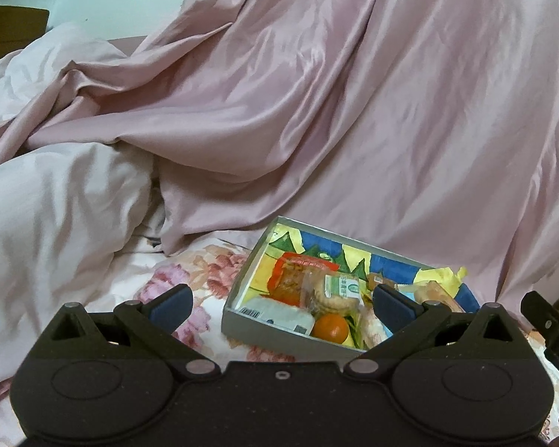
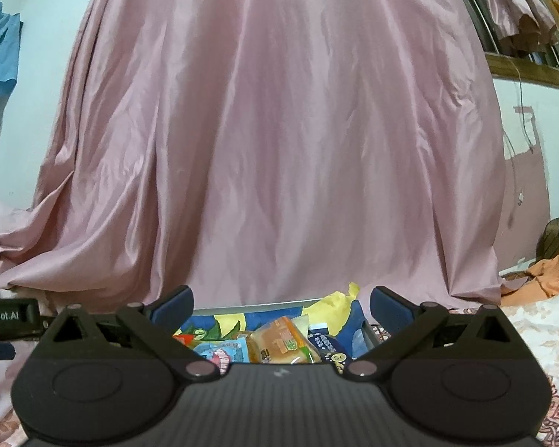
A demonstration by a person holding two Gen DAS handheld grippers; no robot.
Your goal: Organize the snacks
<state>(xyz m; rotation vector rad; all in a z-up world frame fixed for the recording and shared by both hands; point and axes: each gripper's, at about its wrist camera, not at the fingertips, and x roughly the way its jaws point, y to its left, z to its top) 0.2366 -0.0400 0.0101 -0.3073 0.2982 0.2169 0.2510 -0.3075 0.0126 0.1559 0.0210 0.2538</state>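
- Both tongs, the left gripper [image 1: 281, 303] and the right gripper [image 2: 281, 307], stood wide open, holding nothing.
- One grey box [image 1: 275, 329] of snacks lay on the floral bedsheet [image 1: 190, 275].
- Only the left view showed one orange [image 1: 330, 328]; the right view showed a bun packet [image 2: 285, 342], seemingly one.

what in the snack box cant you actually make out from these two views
- Box near right corner: left wrist view, hidden behind the left gripper finger.
- Box floor nearest the camera: right wrist view, covered by the right gripper body.
- Print on the bun packet: right wrist view, blurred.
- Label on the white packet: left wrist view, too small to read.
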